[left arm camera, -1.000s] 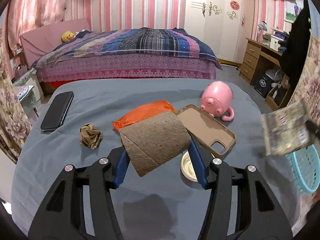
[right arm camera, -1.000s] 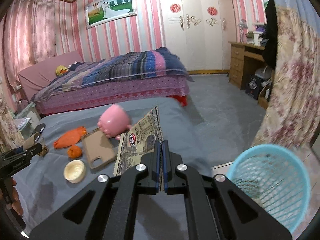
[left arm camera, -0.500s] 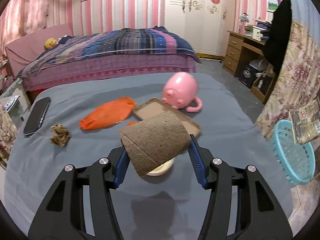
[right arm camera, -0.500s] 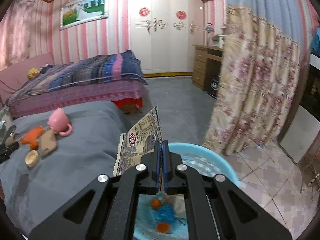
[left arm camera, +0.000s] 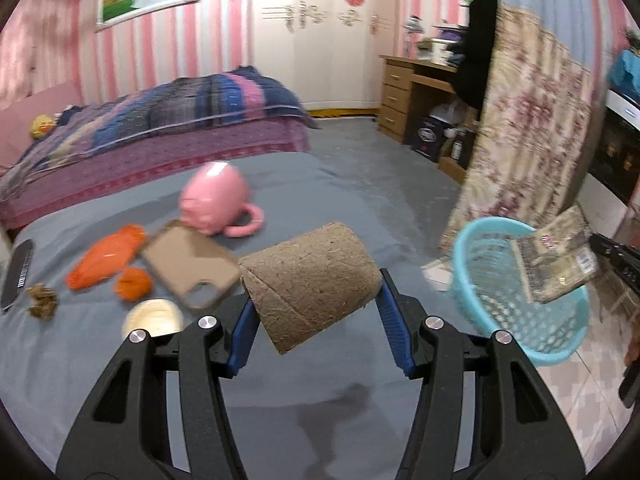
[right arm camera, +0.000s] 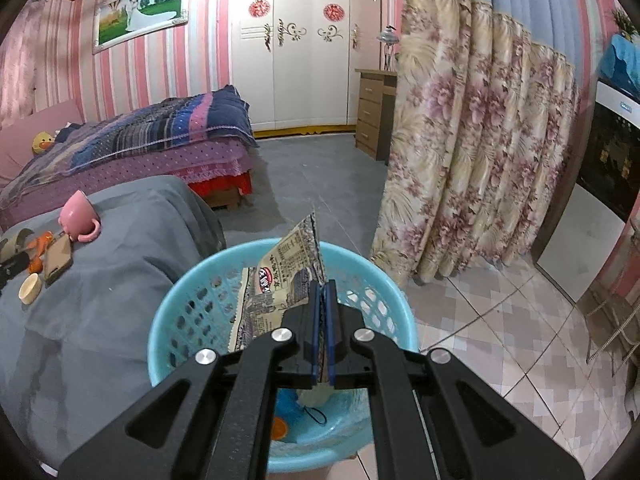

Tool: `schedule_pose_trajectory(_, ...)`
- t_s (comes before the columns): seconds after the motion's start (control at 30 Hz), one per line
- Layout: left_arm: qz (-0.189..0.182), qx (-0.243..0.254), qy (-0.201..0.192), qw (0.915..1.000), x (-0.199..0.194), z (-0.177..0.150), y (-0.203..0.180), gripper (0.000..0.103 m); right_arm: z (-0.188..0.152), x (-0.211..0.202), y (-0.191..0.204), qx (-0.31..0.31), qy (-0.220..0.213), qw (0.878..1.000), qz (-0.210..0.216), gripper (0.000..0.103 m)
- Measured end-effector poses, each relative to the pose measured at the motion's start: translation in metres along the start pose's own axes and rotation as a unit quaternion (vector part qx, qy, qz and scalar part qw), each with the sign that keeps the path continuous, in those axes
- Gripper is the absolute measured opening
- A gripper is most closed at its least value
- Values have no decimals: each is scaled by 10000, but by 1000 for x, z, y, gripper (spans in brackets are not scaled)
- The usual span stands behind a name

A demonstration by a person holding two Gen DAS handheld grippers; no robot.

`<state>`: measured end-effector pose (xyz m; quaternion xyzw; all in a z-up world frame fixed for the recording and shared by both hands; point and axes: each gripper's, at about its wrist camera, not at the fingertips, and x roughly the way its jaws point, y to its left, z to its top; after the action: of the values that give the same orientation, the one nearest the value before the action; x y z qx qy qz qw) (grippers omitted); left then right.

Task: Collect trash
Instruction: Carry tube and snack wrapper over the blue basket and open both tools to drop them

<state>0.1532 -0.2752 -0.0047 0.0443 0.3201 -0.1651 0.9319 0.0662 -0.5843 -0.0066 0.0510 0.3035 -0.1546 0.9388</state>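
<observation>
Under right tool (right arm camera: pixel 323 292), basket (right arm camera: pixel 192 280) btm hidden, wrapper (right arm camera: pixel 280 276) edge pinched

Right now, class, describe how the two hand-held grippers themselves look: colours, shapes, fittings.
The left hand-held gripper and the right hand-held gripper match: matte black angular linkage arms with cut-out openings, round silver pivot bolts, and flat blue pads lining the fingers. No cables or markings show.

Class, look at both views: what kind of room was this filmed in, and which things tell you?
Most likely a home bedroom: a made bed with a striped quilt, a tall white wardrobe, and a floral curtain beside a wooden desk.
</observation>
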Motion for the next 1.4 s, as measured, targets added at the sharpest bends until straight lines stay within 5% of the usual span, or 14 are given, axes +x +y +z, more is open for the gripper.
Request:
schedule_pose_trajectory(0.33,-759,260,274,9964,45,-4,-73,54,-15,1,-20,166,-51,9998,-130,3)
schedule_pose_trajectory(0.73,-1303,838,114,9879,71,5,-154,54,-23,14,-44,327,13,9987,-399,3)
schedule_pose_trajectory(0.8,-1382,897,134,9862,75,8,-162,59,-22,14,-46,344,5,9986,-412,3)
schedule_pose_trajectory(0.83,-1404,932,171,9855,77,9,-166,69,-21,14,-46,350,1,9985,-419,3)
schedule_pose_trajectory(1.03,-1125,863,-32,9899,70,17,-148,89,-21,16,-43,314,33,9985,-441,3)
schedule_pose_trajectory(1.37,-653,415,-24,9970,55,17,-85,96,-22,35,-23,369,195,9985,-347,5)
schedule_pose_trajectory(1.4,-629,375,-26,9973,51,17,-78,96,-22,39,-21,384,257,9982,-370,13)
